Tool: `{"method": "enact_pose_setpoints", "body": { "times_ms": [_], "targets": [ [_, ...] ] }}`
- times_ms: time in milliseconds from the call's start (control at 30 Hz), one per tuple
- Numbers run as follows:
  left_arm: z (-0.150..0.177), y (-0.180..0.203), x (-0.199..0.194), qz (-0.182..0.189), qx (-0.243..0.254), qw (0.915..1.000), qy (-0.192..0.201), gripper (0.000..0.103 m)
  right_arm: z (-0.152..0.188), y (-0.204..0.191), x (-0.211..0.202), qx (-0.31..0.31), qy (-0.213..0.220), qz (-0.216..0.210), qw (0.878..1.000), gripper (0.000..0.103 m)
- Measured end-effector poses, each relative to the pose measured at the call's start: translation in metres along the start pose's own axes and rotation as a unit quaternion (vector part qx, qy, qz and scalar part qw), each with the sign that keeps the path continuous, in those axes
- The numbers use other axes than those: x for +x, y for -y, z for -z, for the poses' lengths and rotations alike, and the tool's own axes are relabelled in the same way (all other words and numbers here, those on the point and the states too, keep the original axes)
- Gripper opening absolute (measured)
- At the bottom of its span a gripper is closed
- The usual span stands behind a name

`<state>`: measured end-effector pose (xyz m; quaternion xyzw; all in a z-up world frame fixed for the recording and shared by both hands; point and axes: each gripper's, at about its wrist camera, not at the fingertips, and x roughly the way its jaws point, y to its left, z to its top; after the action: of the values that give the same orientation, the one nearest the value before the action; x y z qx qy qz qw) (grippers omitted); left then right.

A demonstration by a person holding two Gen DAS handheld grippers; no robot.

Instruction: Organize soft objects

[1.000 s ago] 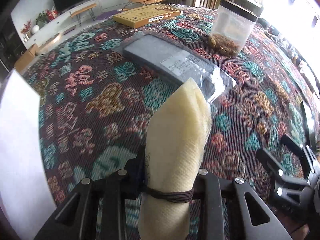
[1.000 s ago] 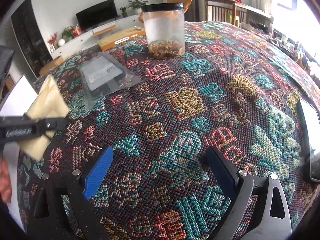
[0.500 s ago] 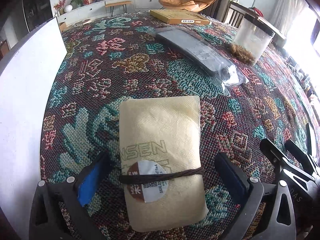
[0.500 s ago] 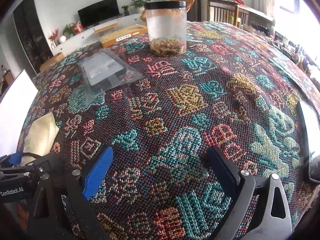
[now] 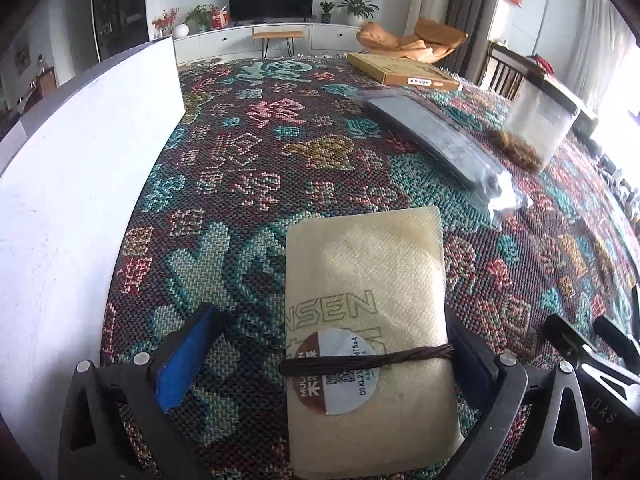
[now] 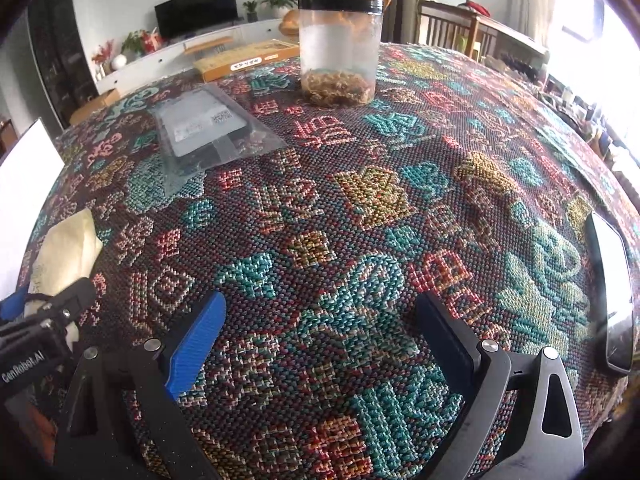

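Left tool, fingers spread wide, straddles the cream cloth pouch lying flat on the tabletop, its right finger seemingly touching the pouch's cord-bound edge; withdrawing carelessly could snag the cord and drag the pouch askew.

The cream cloth pouch is cut off by the bottom edge in the left wrist view, and in the right wrist view the left gripper covers its near end. The small print on its round label is too small to read. The clear jar there is blurred, and the dark phone lies half out at the right edge
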<state>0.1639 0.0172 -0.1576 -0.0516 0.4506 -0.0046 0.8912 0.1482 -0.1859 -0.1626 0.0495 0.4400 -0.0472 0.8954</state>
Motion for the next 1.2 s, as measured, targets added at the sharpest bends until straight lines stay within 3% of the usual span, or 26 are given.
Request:
{"method": "enact_pose_setpoints", "body": {
  "times_ms": [133, 867, 1067, 1200],
  "targets": [
    [0.000, 0.016, 0.006, -0.042, 0.039, 0.9983, -0.013, 0.103, 0.000, 0.000, 0.000, 0.000, 0.000, 0.000, 1.000, 0.097],
    [0.002, 0.023, 0.001, -0.066, 0.054, 0.9963, 0.001, 0.103, 0.000, 0.000, 0.001, 0.000, 0.000, 0.001, 1.000, 0.097],
    [0.000, 0.013, 0.004, -0.037, 0.030, 0.9988, -0.012, 0.103, 0.000, 0.000, 0.001, 0.000, 0.000, 0.001, 1.000, 0.097],
    [0.000, 0.015, 0.004, -0.039, 0.032, 0.9986, -0.013, 0.103, 0.000, 0.000, 0.001, 0.000, 0.000, 0.001, 1.000, 0.097]
  ]
}}
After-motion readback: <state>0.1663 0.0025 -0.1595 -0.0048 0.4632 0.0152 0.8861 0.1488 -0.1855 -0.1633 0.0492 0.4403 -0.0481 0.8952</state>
